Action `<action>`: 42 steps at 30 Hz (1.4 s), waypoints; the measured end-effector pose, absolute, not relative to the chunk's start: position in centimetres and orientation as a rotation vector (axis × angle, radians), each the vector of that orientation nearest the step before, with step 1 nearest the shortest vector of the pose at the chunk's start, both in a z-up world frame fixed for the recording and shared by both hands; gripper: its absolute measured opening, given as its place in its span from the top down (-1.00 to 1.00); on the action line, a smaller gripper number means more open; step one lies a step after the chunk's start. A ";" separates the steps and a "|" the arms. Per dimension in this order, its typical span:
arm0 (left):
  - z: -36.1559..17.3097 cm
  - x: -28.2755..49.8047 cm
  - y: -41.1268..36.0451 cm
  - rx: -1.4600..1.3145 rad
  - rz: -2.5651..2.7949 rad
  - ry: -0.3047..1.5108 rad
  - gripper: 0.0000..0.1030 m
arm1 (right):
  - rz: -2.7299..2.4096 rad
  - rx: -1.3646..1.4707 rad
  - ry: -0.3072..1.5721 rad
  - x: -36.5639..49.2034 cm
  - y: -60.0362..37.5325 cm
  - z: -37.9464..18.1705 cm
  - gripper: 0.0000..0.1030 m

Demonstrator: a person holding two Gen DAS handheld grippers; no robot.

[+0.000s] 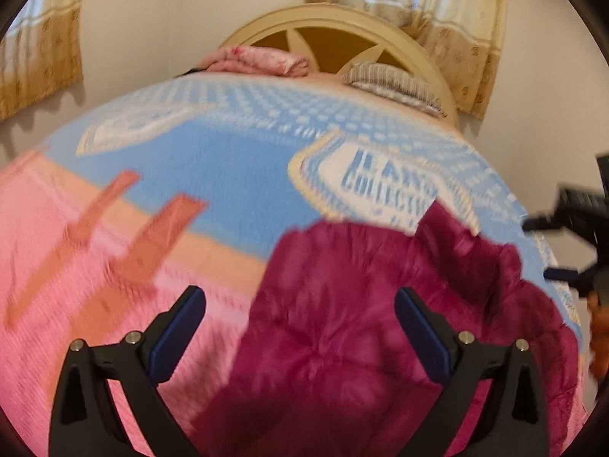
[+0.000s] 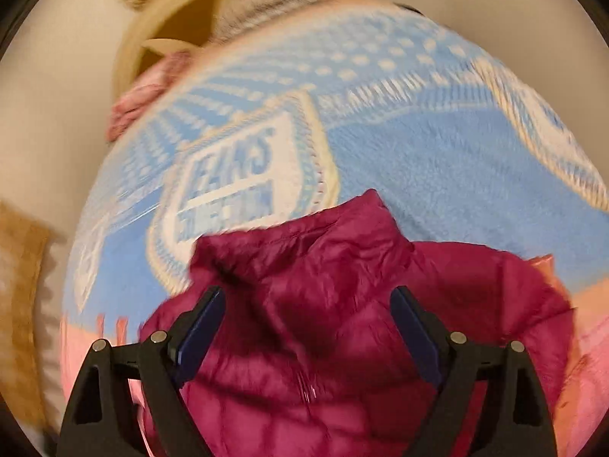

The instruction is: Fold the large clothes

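bed (image 1: 388, 30) with a cream arched headboard against a pale wall, curtains (image 1: 453, 26) hanging behind it and another curtain (image 1: 38, 57) off to the left. spread over the whole mattress, a fleece blanket (image 1: 236, 175), light blue with white dotted rows and badge-shaped panels of blurred lettering, turning to pink with orange bands toward the near edge. lying on that blanket near the foot of the bed, a magenta quilted puffer jacket (image 1: 342, 323), rumpled, shiny, stitched in squares, collar end pointing toward the headboard in the right wrist view (image 2: 365, 221). at the head of the bed, a folded pink cloth (image 1: 259, 59) beside a grey striped pillow (image 1: 392, 83). left gripper (image 1: 300, 327) hovering over the jacket's left edge, fingers spread wide, nothing between the blue pads; left finger over pink blanket, right finger over magenta fabric. right gripper (image 2: 308, 323) above the jacket's upper part, fingers likewise wide apart, fabric below them but not pinched; also visible as a dark shape (image 1: 578, 236) at the right rim of the left wrist view. both views smeared by motion.
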State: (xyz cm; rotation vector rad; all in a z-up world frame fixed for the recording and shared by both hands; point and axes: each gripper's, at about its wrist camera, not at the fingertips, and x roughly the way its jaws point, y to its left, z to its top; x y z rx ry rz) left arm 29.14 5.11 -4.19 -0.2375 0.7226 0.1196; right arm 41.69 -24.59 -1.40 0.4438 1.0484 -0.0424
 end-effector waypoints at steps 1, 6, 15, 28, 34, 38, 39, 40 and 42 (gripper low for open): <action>-5.0 28.9 4.8 -0.228 0.131 0.723 -0.98 | -0.068 0.437 1.061 42.9 -24.3 -2.0 -0.71; -6.1 28.6 4.3 -0.200 0.138 0.720 -0.98 | -0.147 0.356 1.146 46.3 -22.6 -4.7 -0.71; -6.7 28.8 4.7 -0.239 0.121 0.726 -0.98 | -0.106 0.299 1.194 46.0 -23.6 -6.1 0.62; -6.7 28.5 4.6 -0.239 0.132 0.712 -0.98 | -0.089 0.351 1.099 38.0 -29.0 -1.5 0.90; -6.7 28.3 4.9 -0.252 0.129 0.702 -0.98 | -0.046 0.482 1.100 41.2 -26.9 -2.3 -0.78; -7.0 28.5 5.3 -0.285 0.112 0.718 -0.98 | -0.058 0.471 1.106 44.2 -24.5 -3.6 -0.78; -7.1 28.6 5.3 -0.293 0.107 0.721 -0.98 | -0.065 0.447 1.129 45.0 -23.8 -4.1 -0.78; -7.2 28.7 5.4 -0.301 0.101 0.724 -0.98 | -0.084 0.410 1.154 45.9 -23.1 -4.8 -0.78; -7.3 28.8 5.6 -0.317 0.095 0.725 -0.98 | -0.134 0.326 1.192 47.1 -22.1 -6.0 -0.78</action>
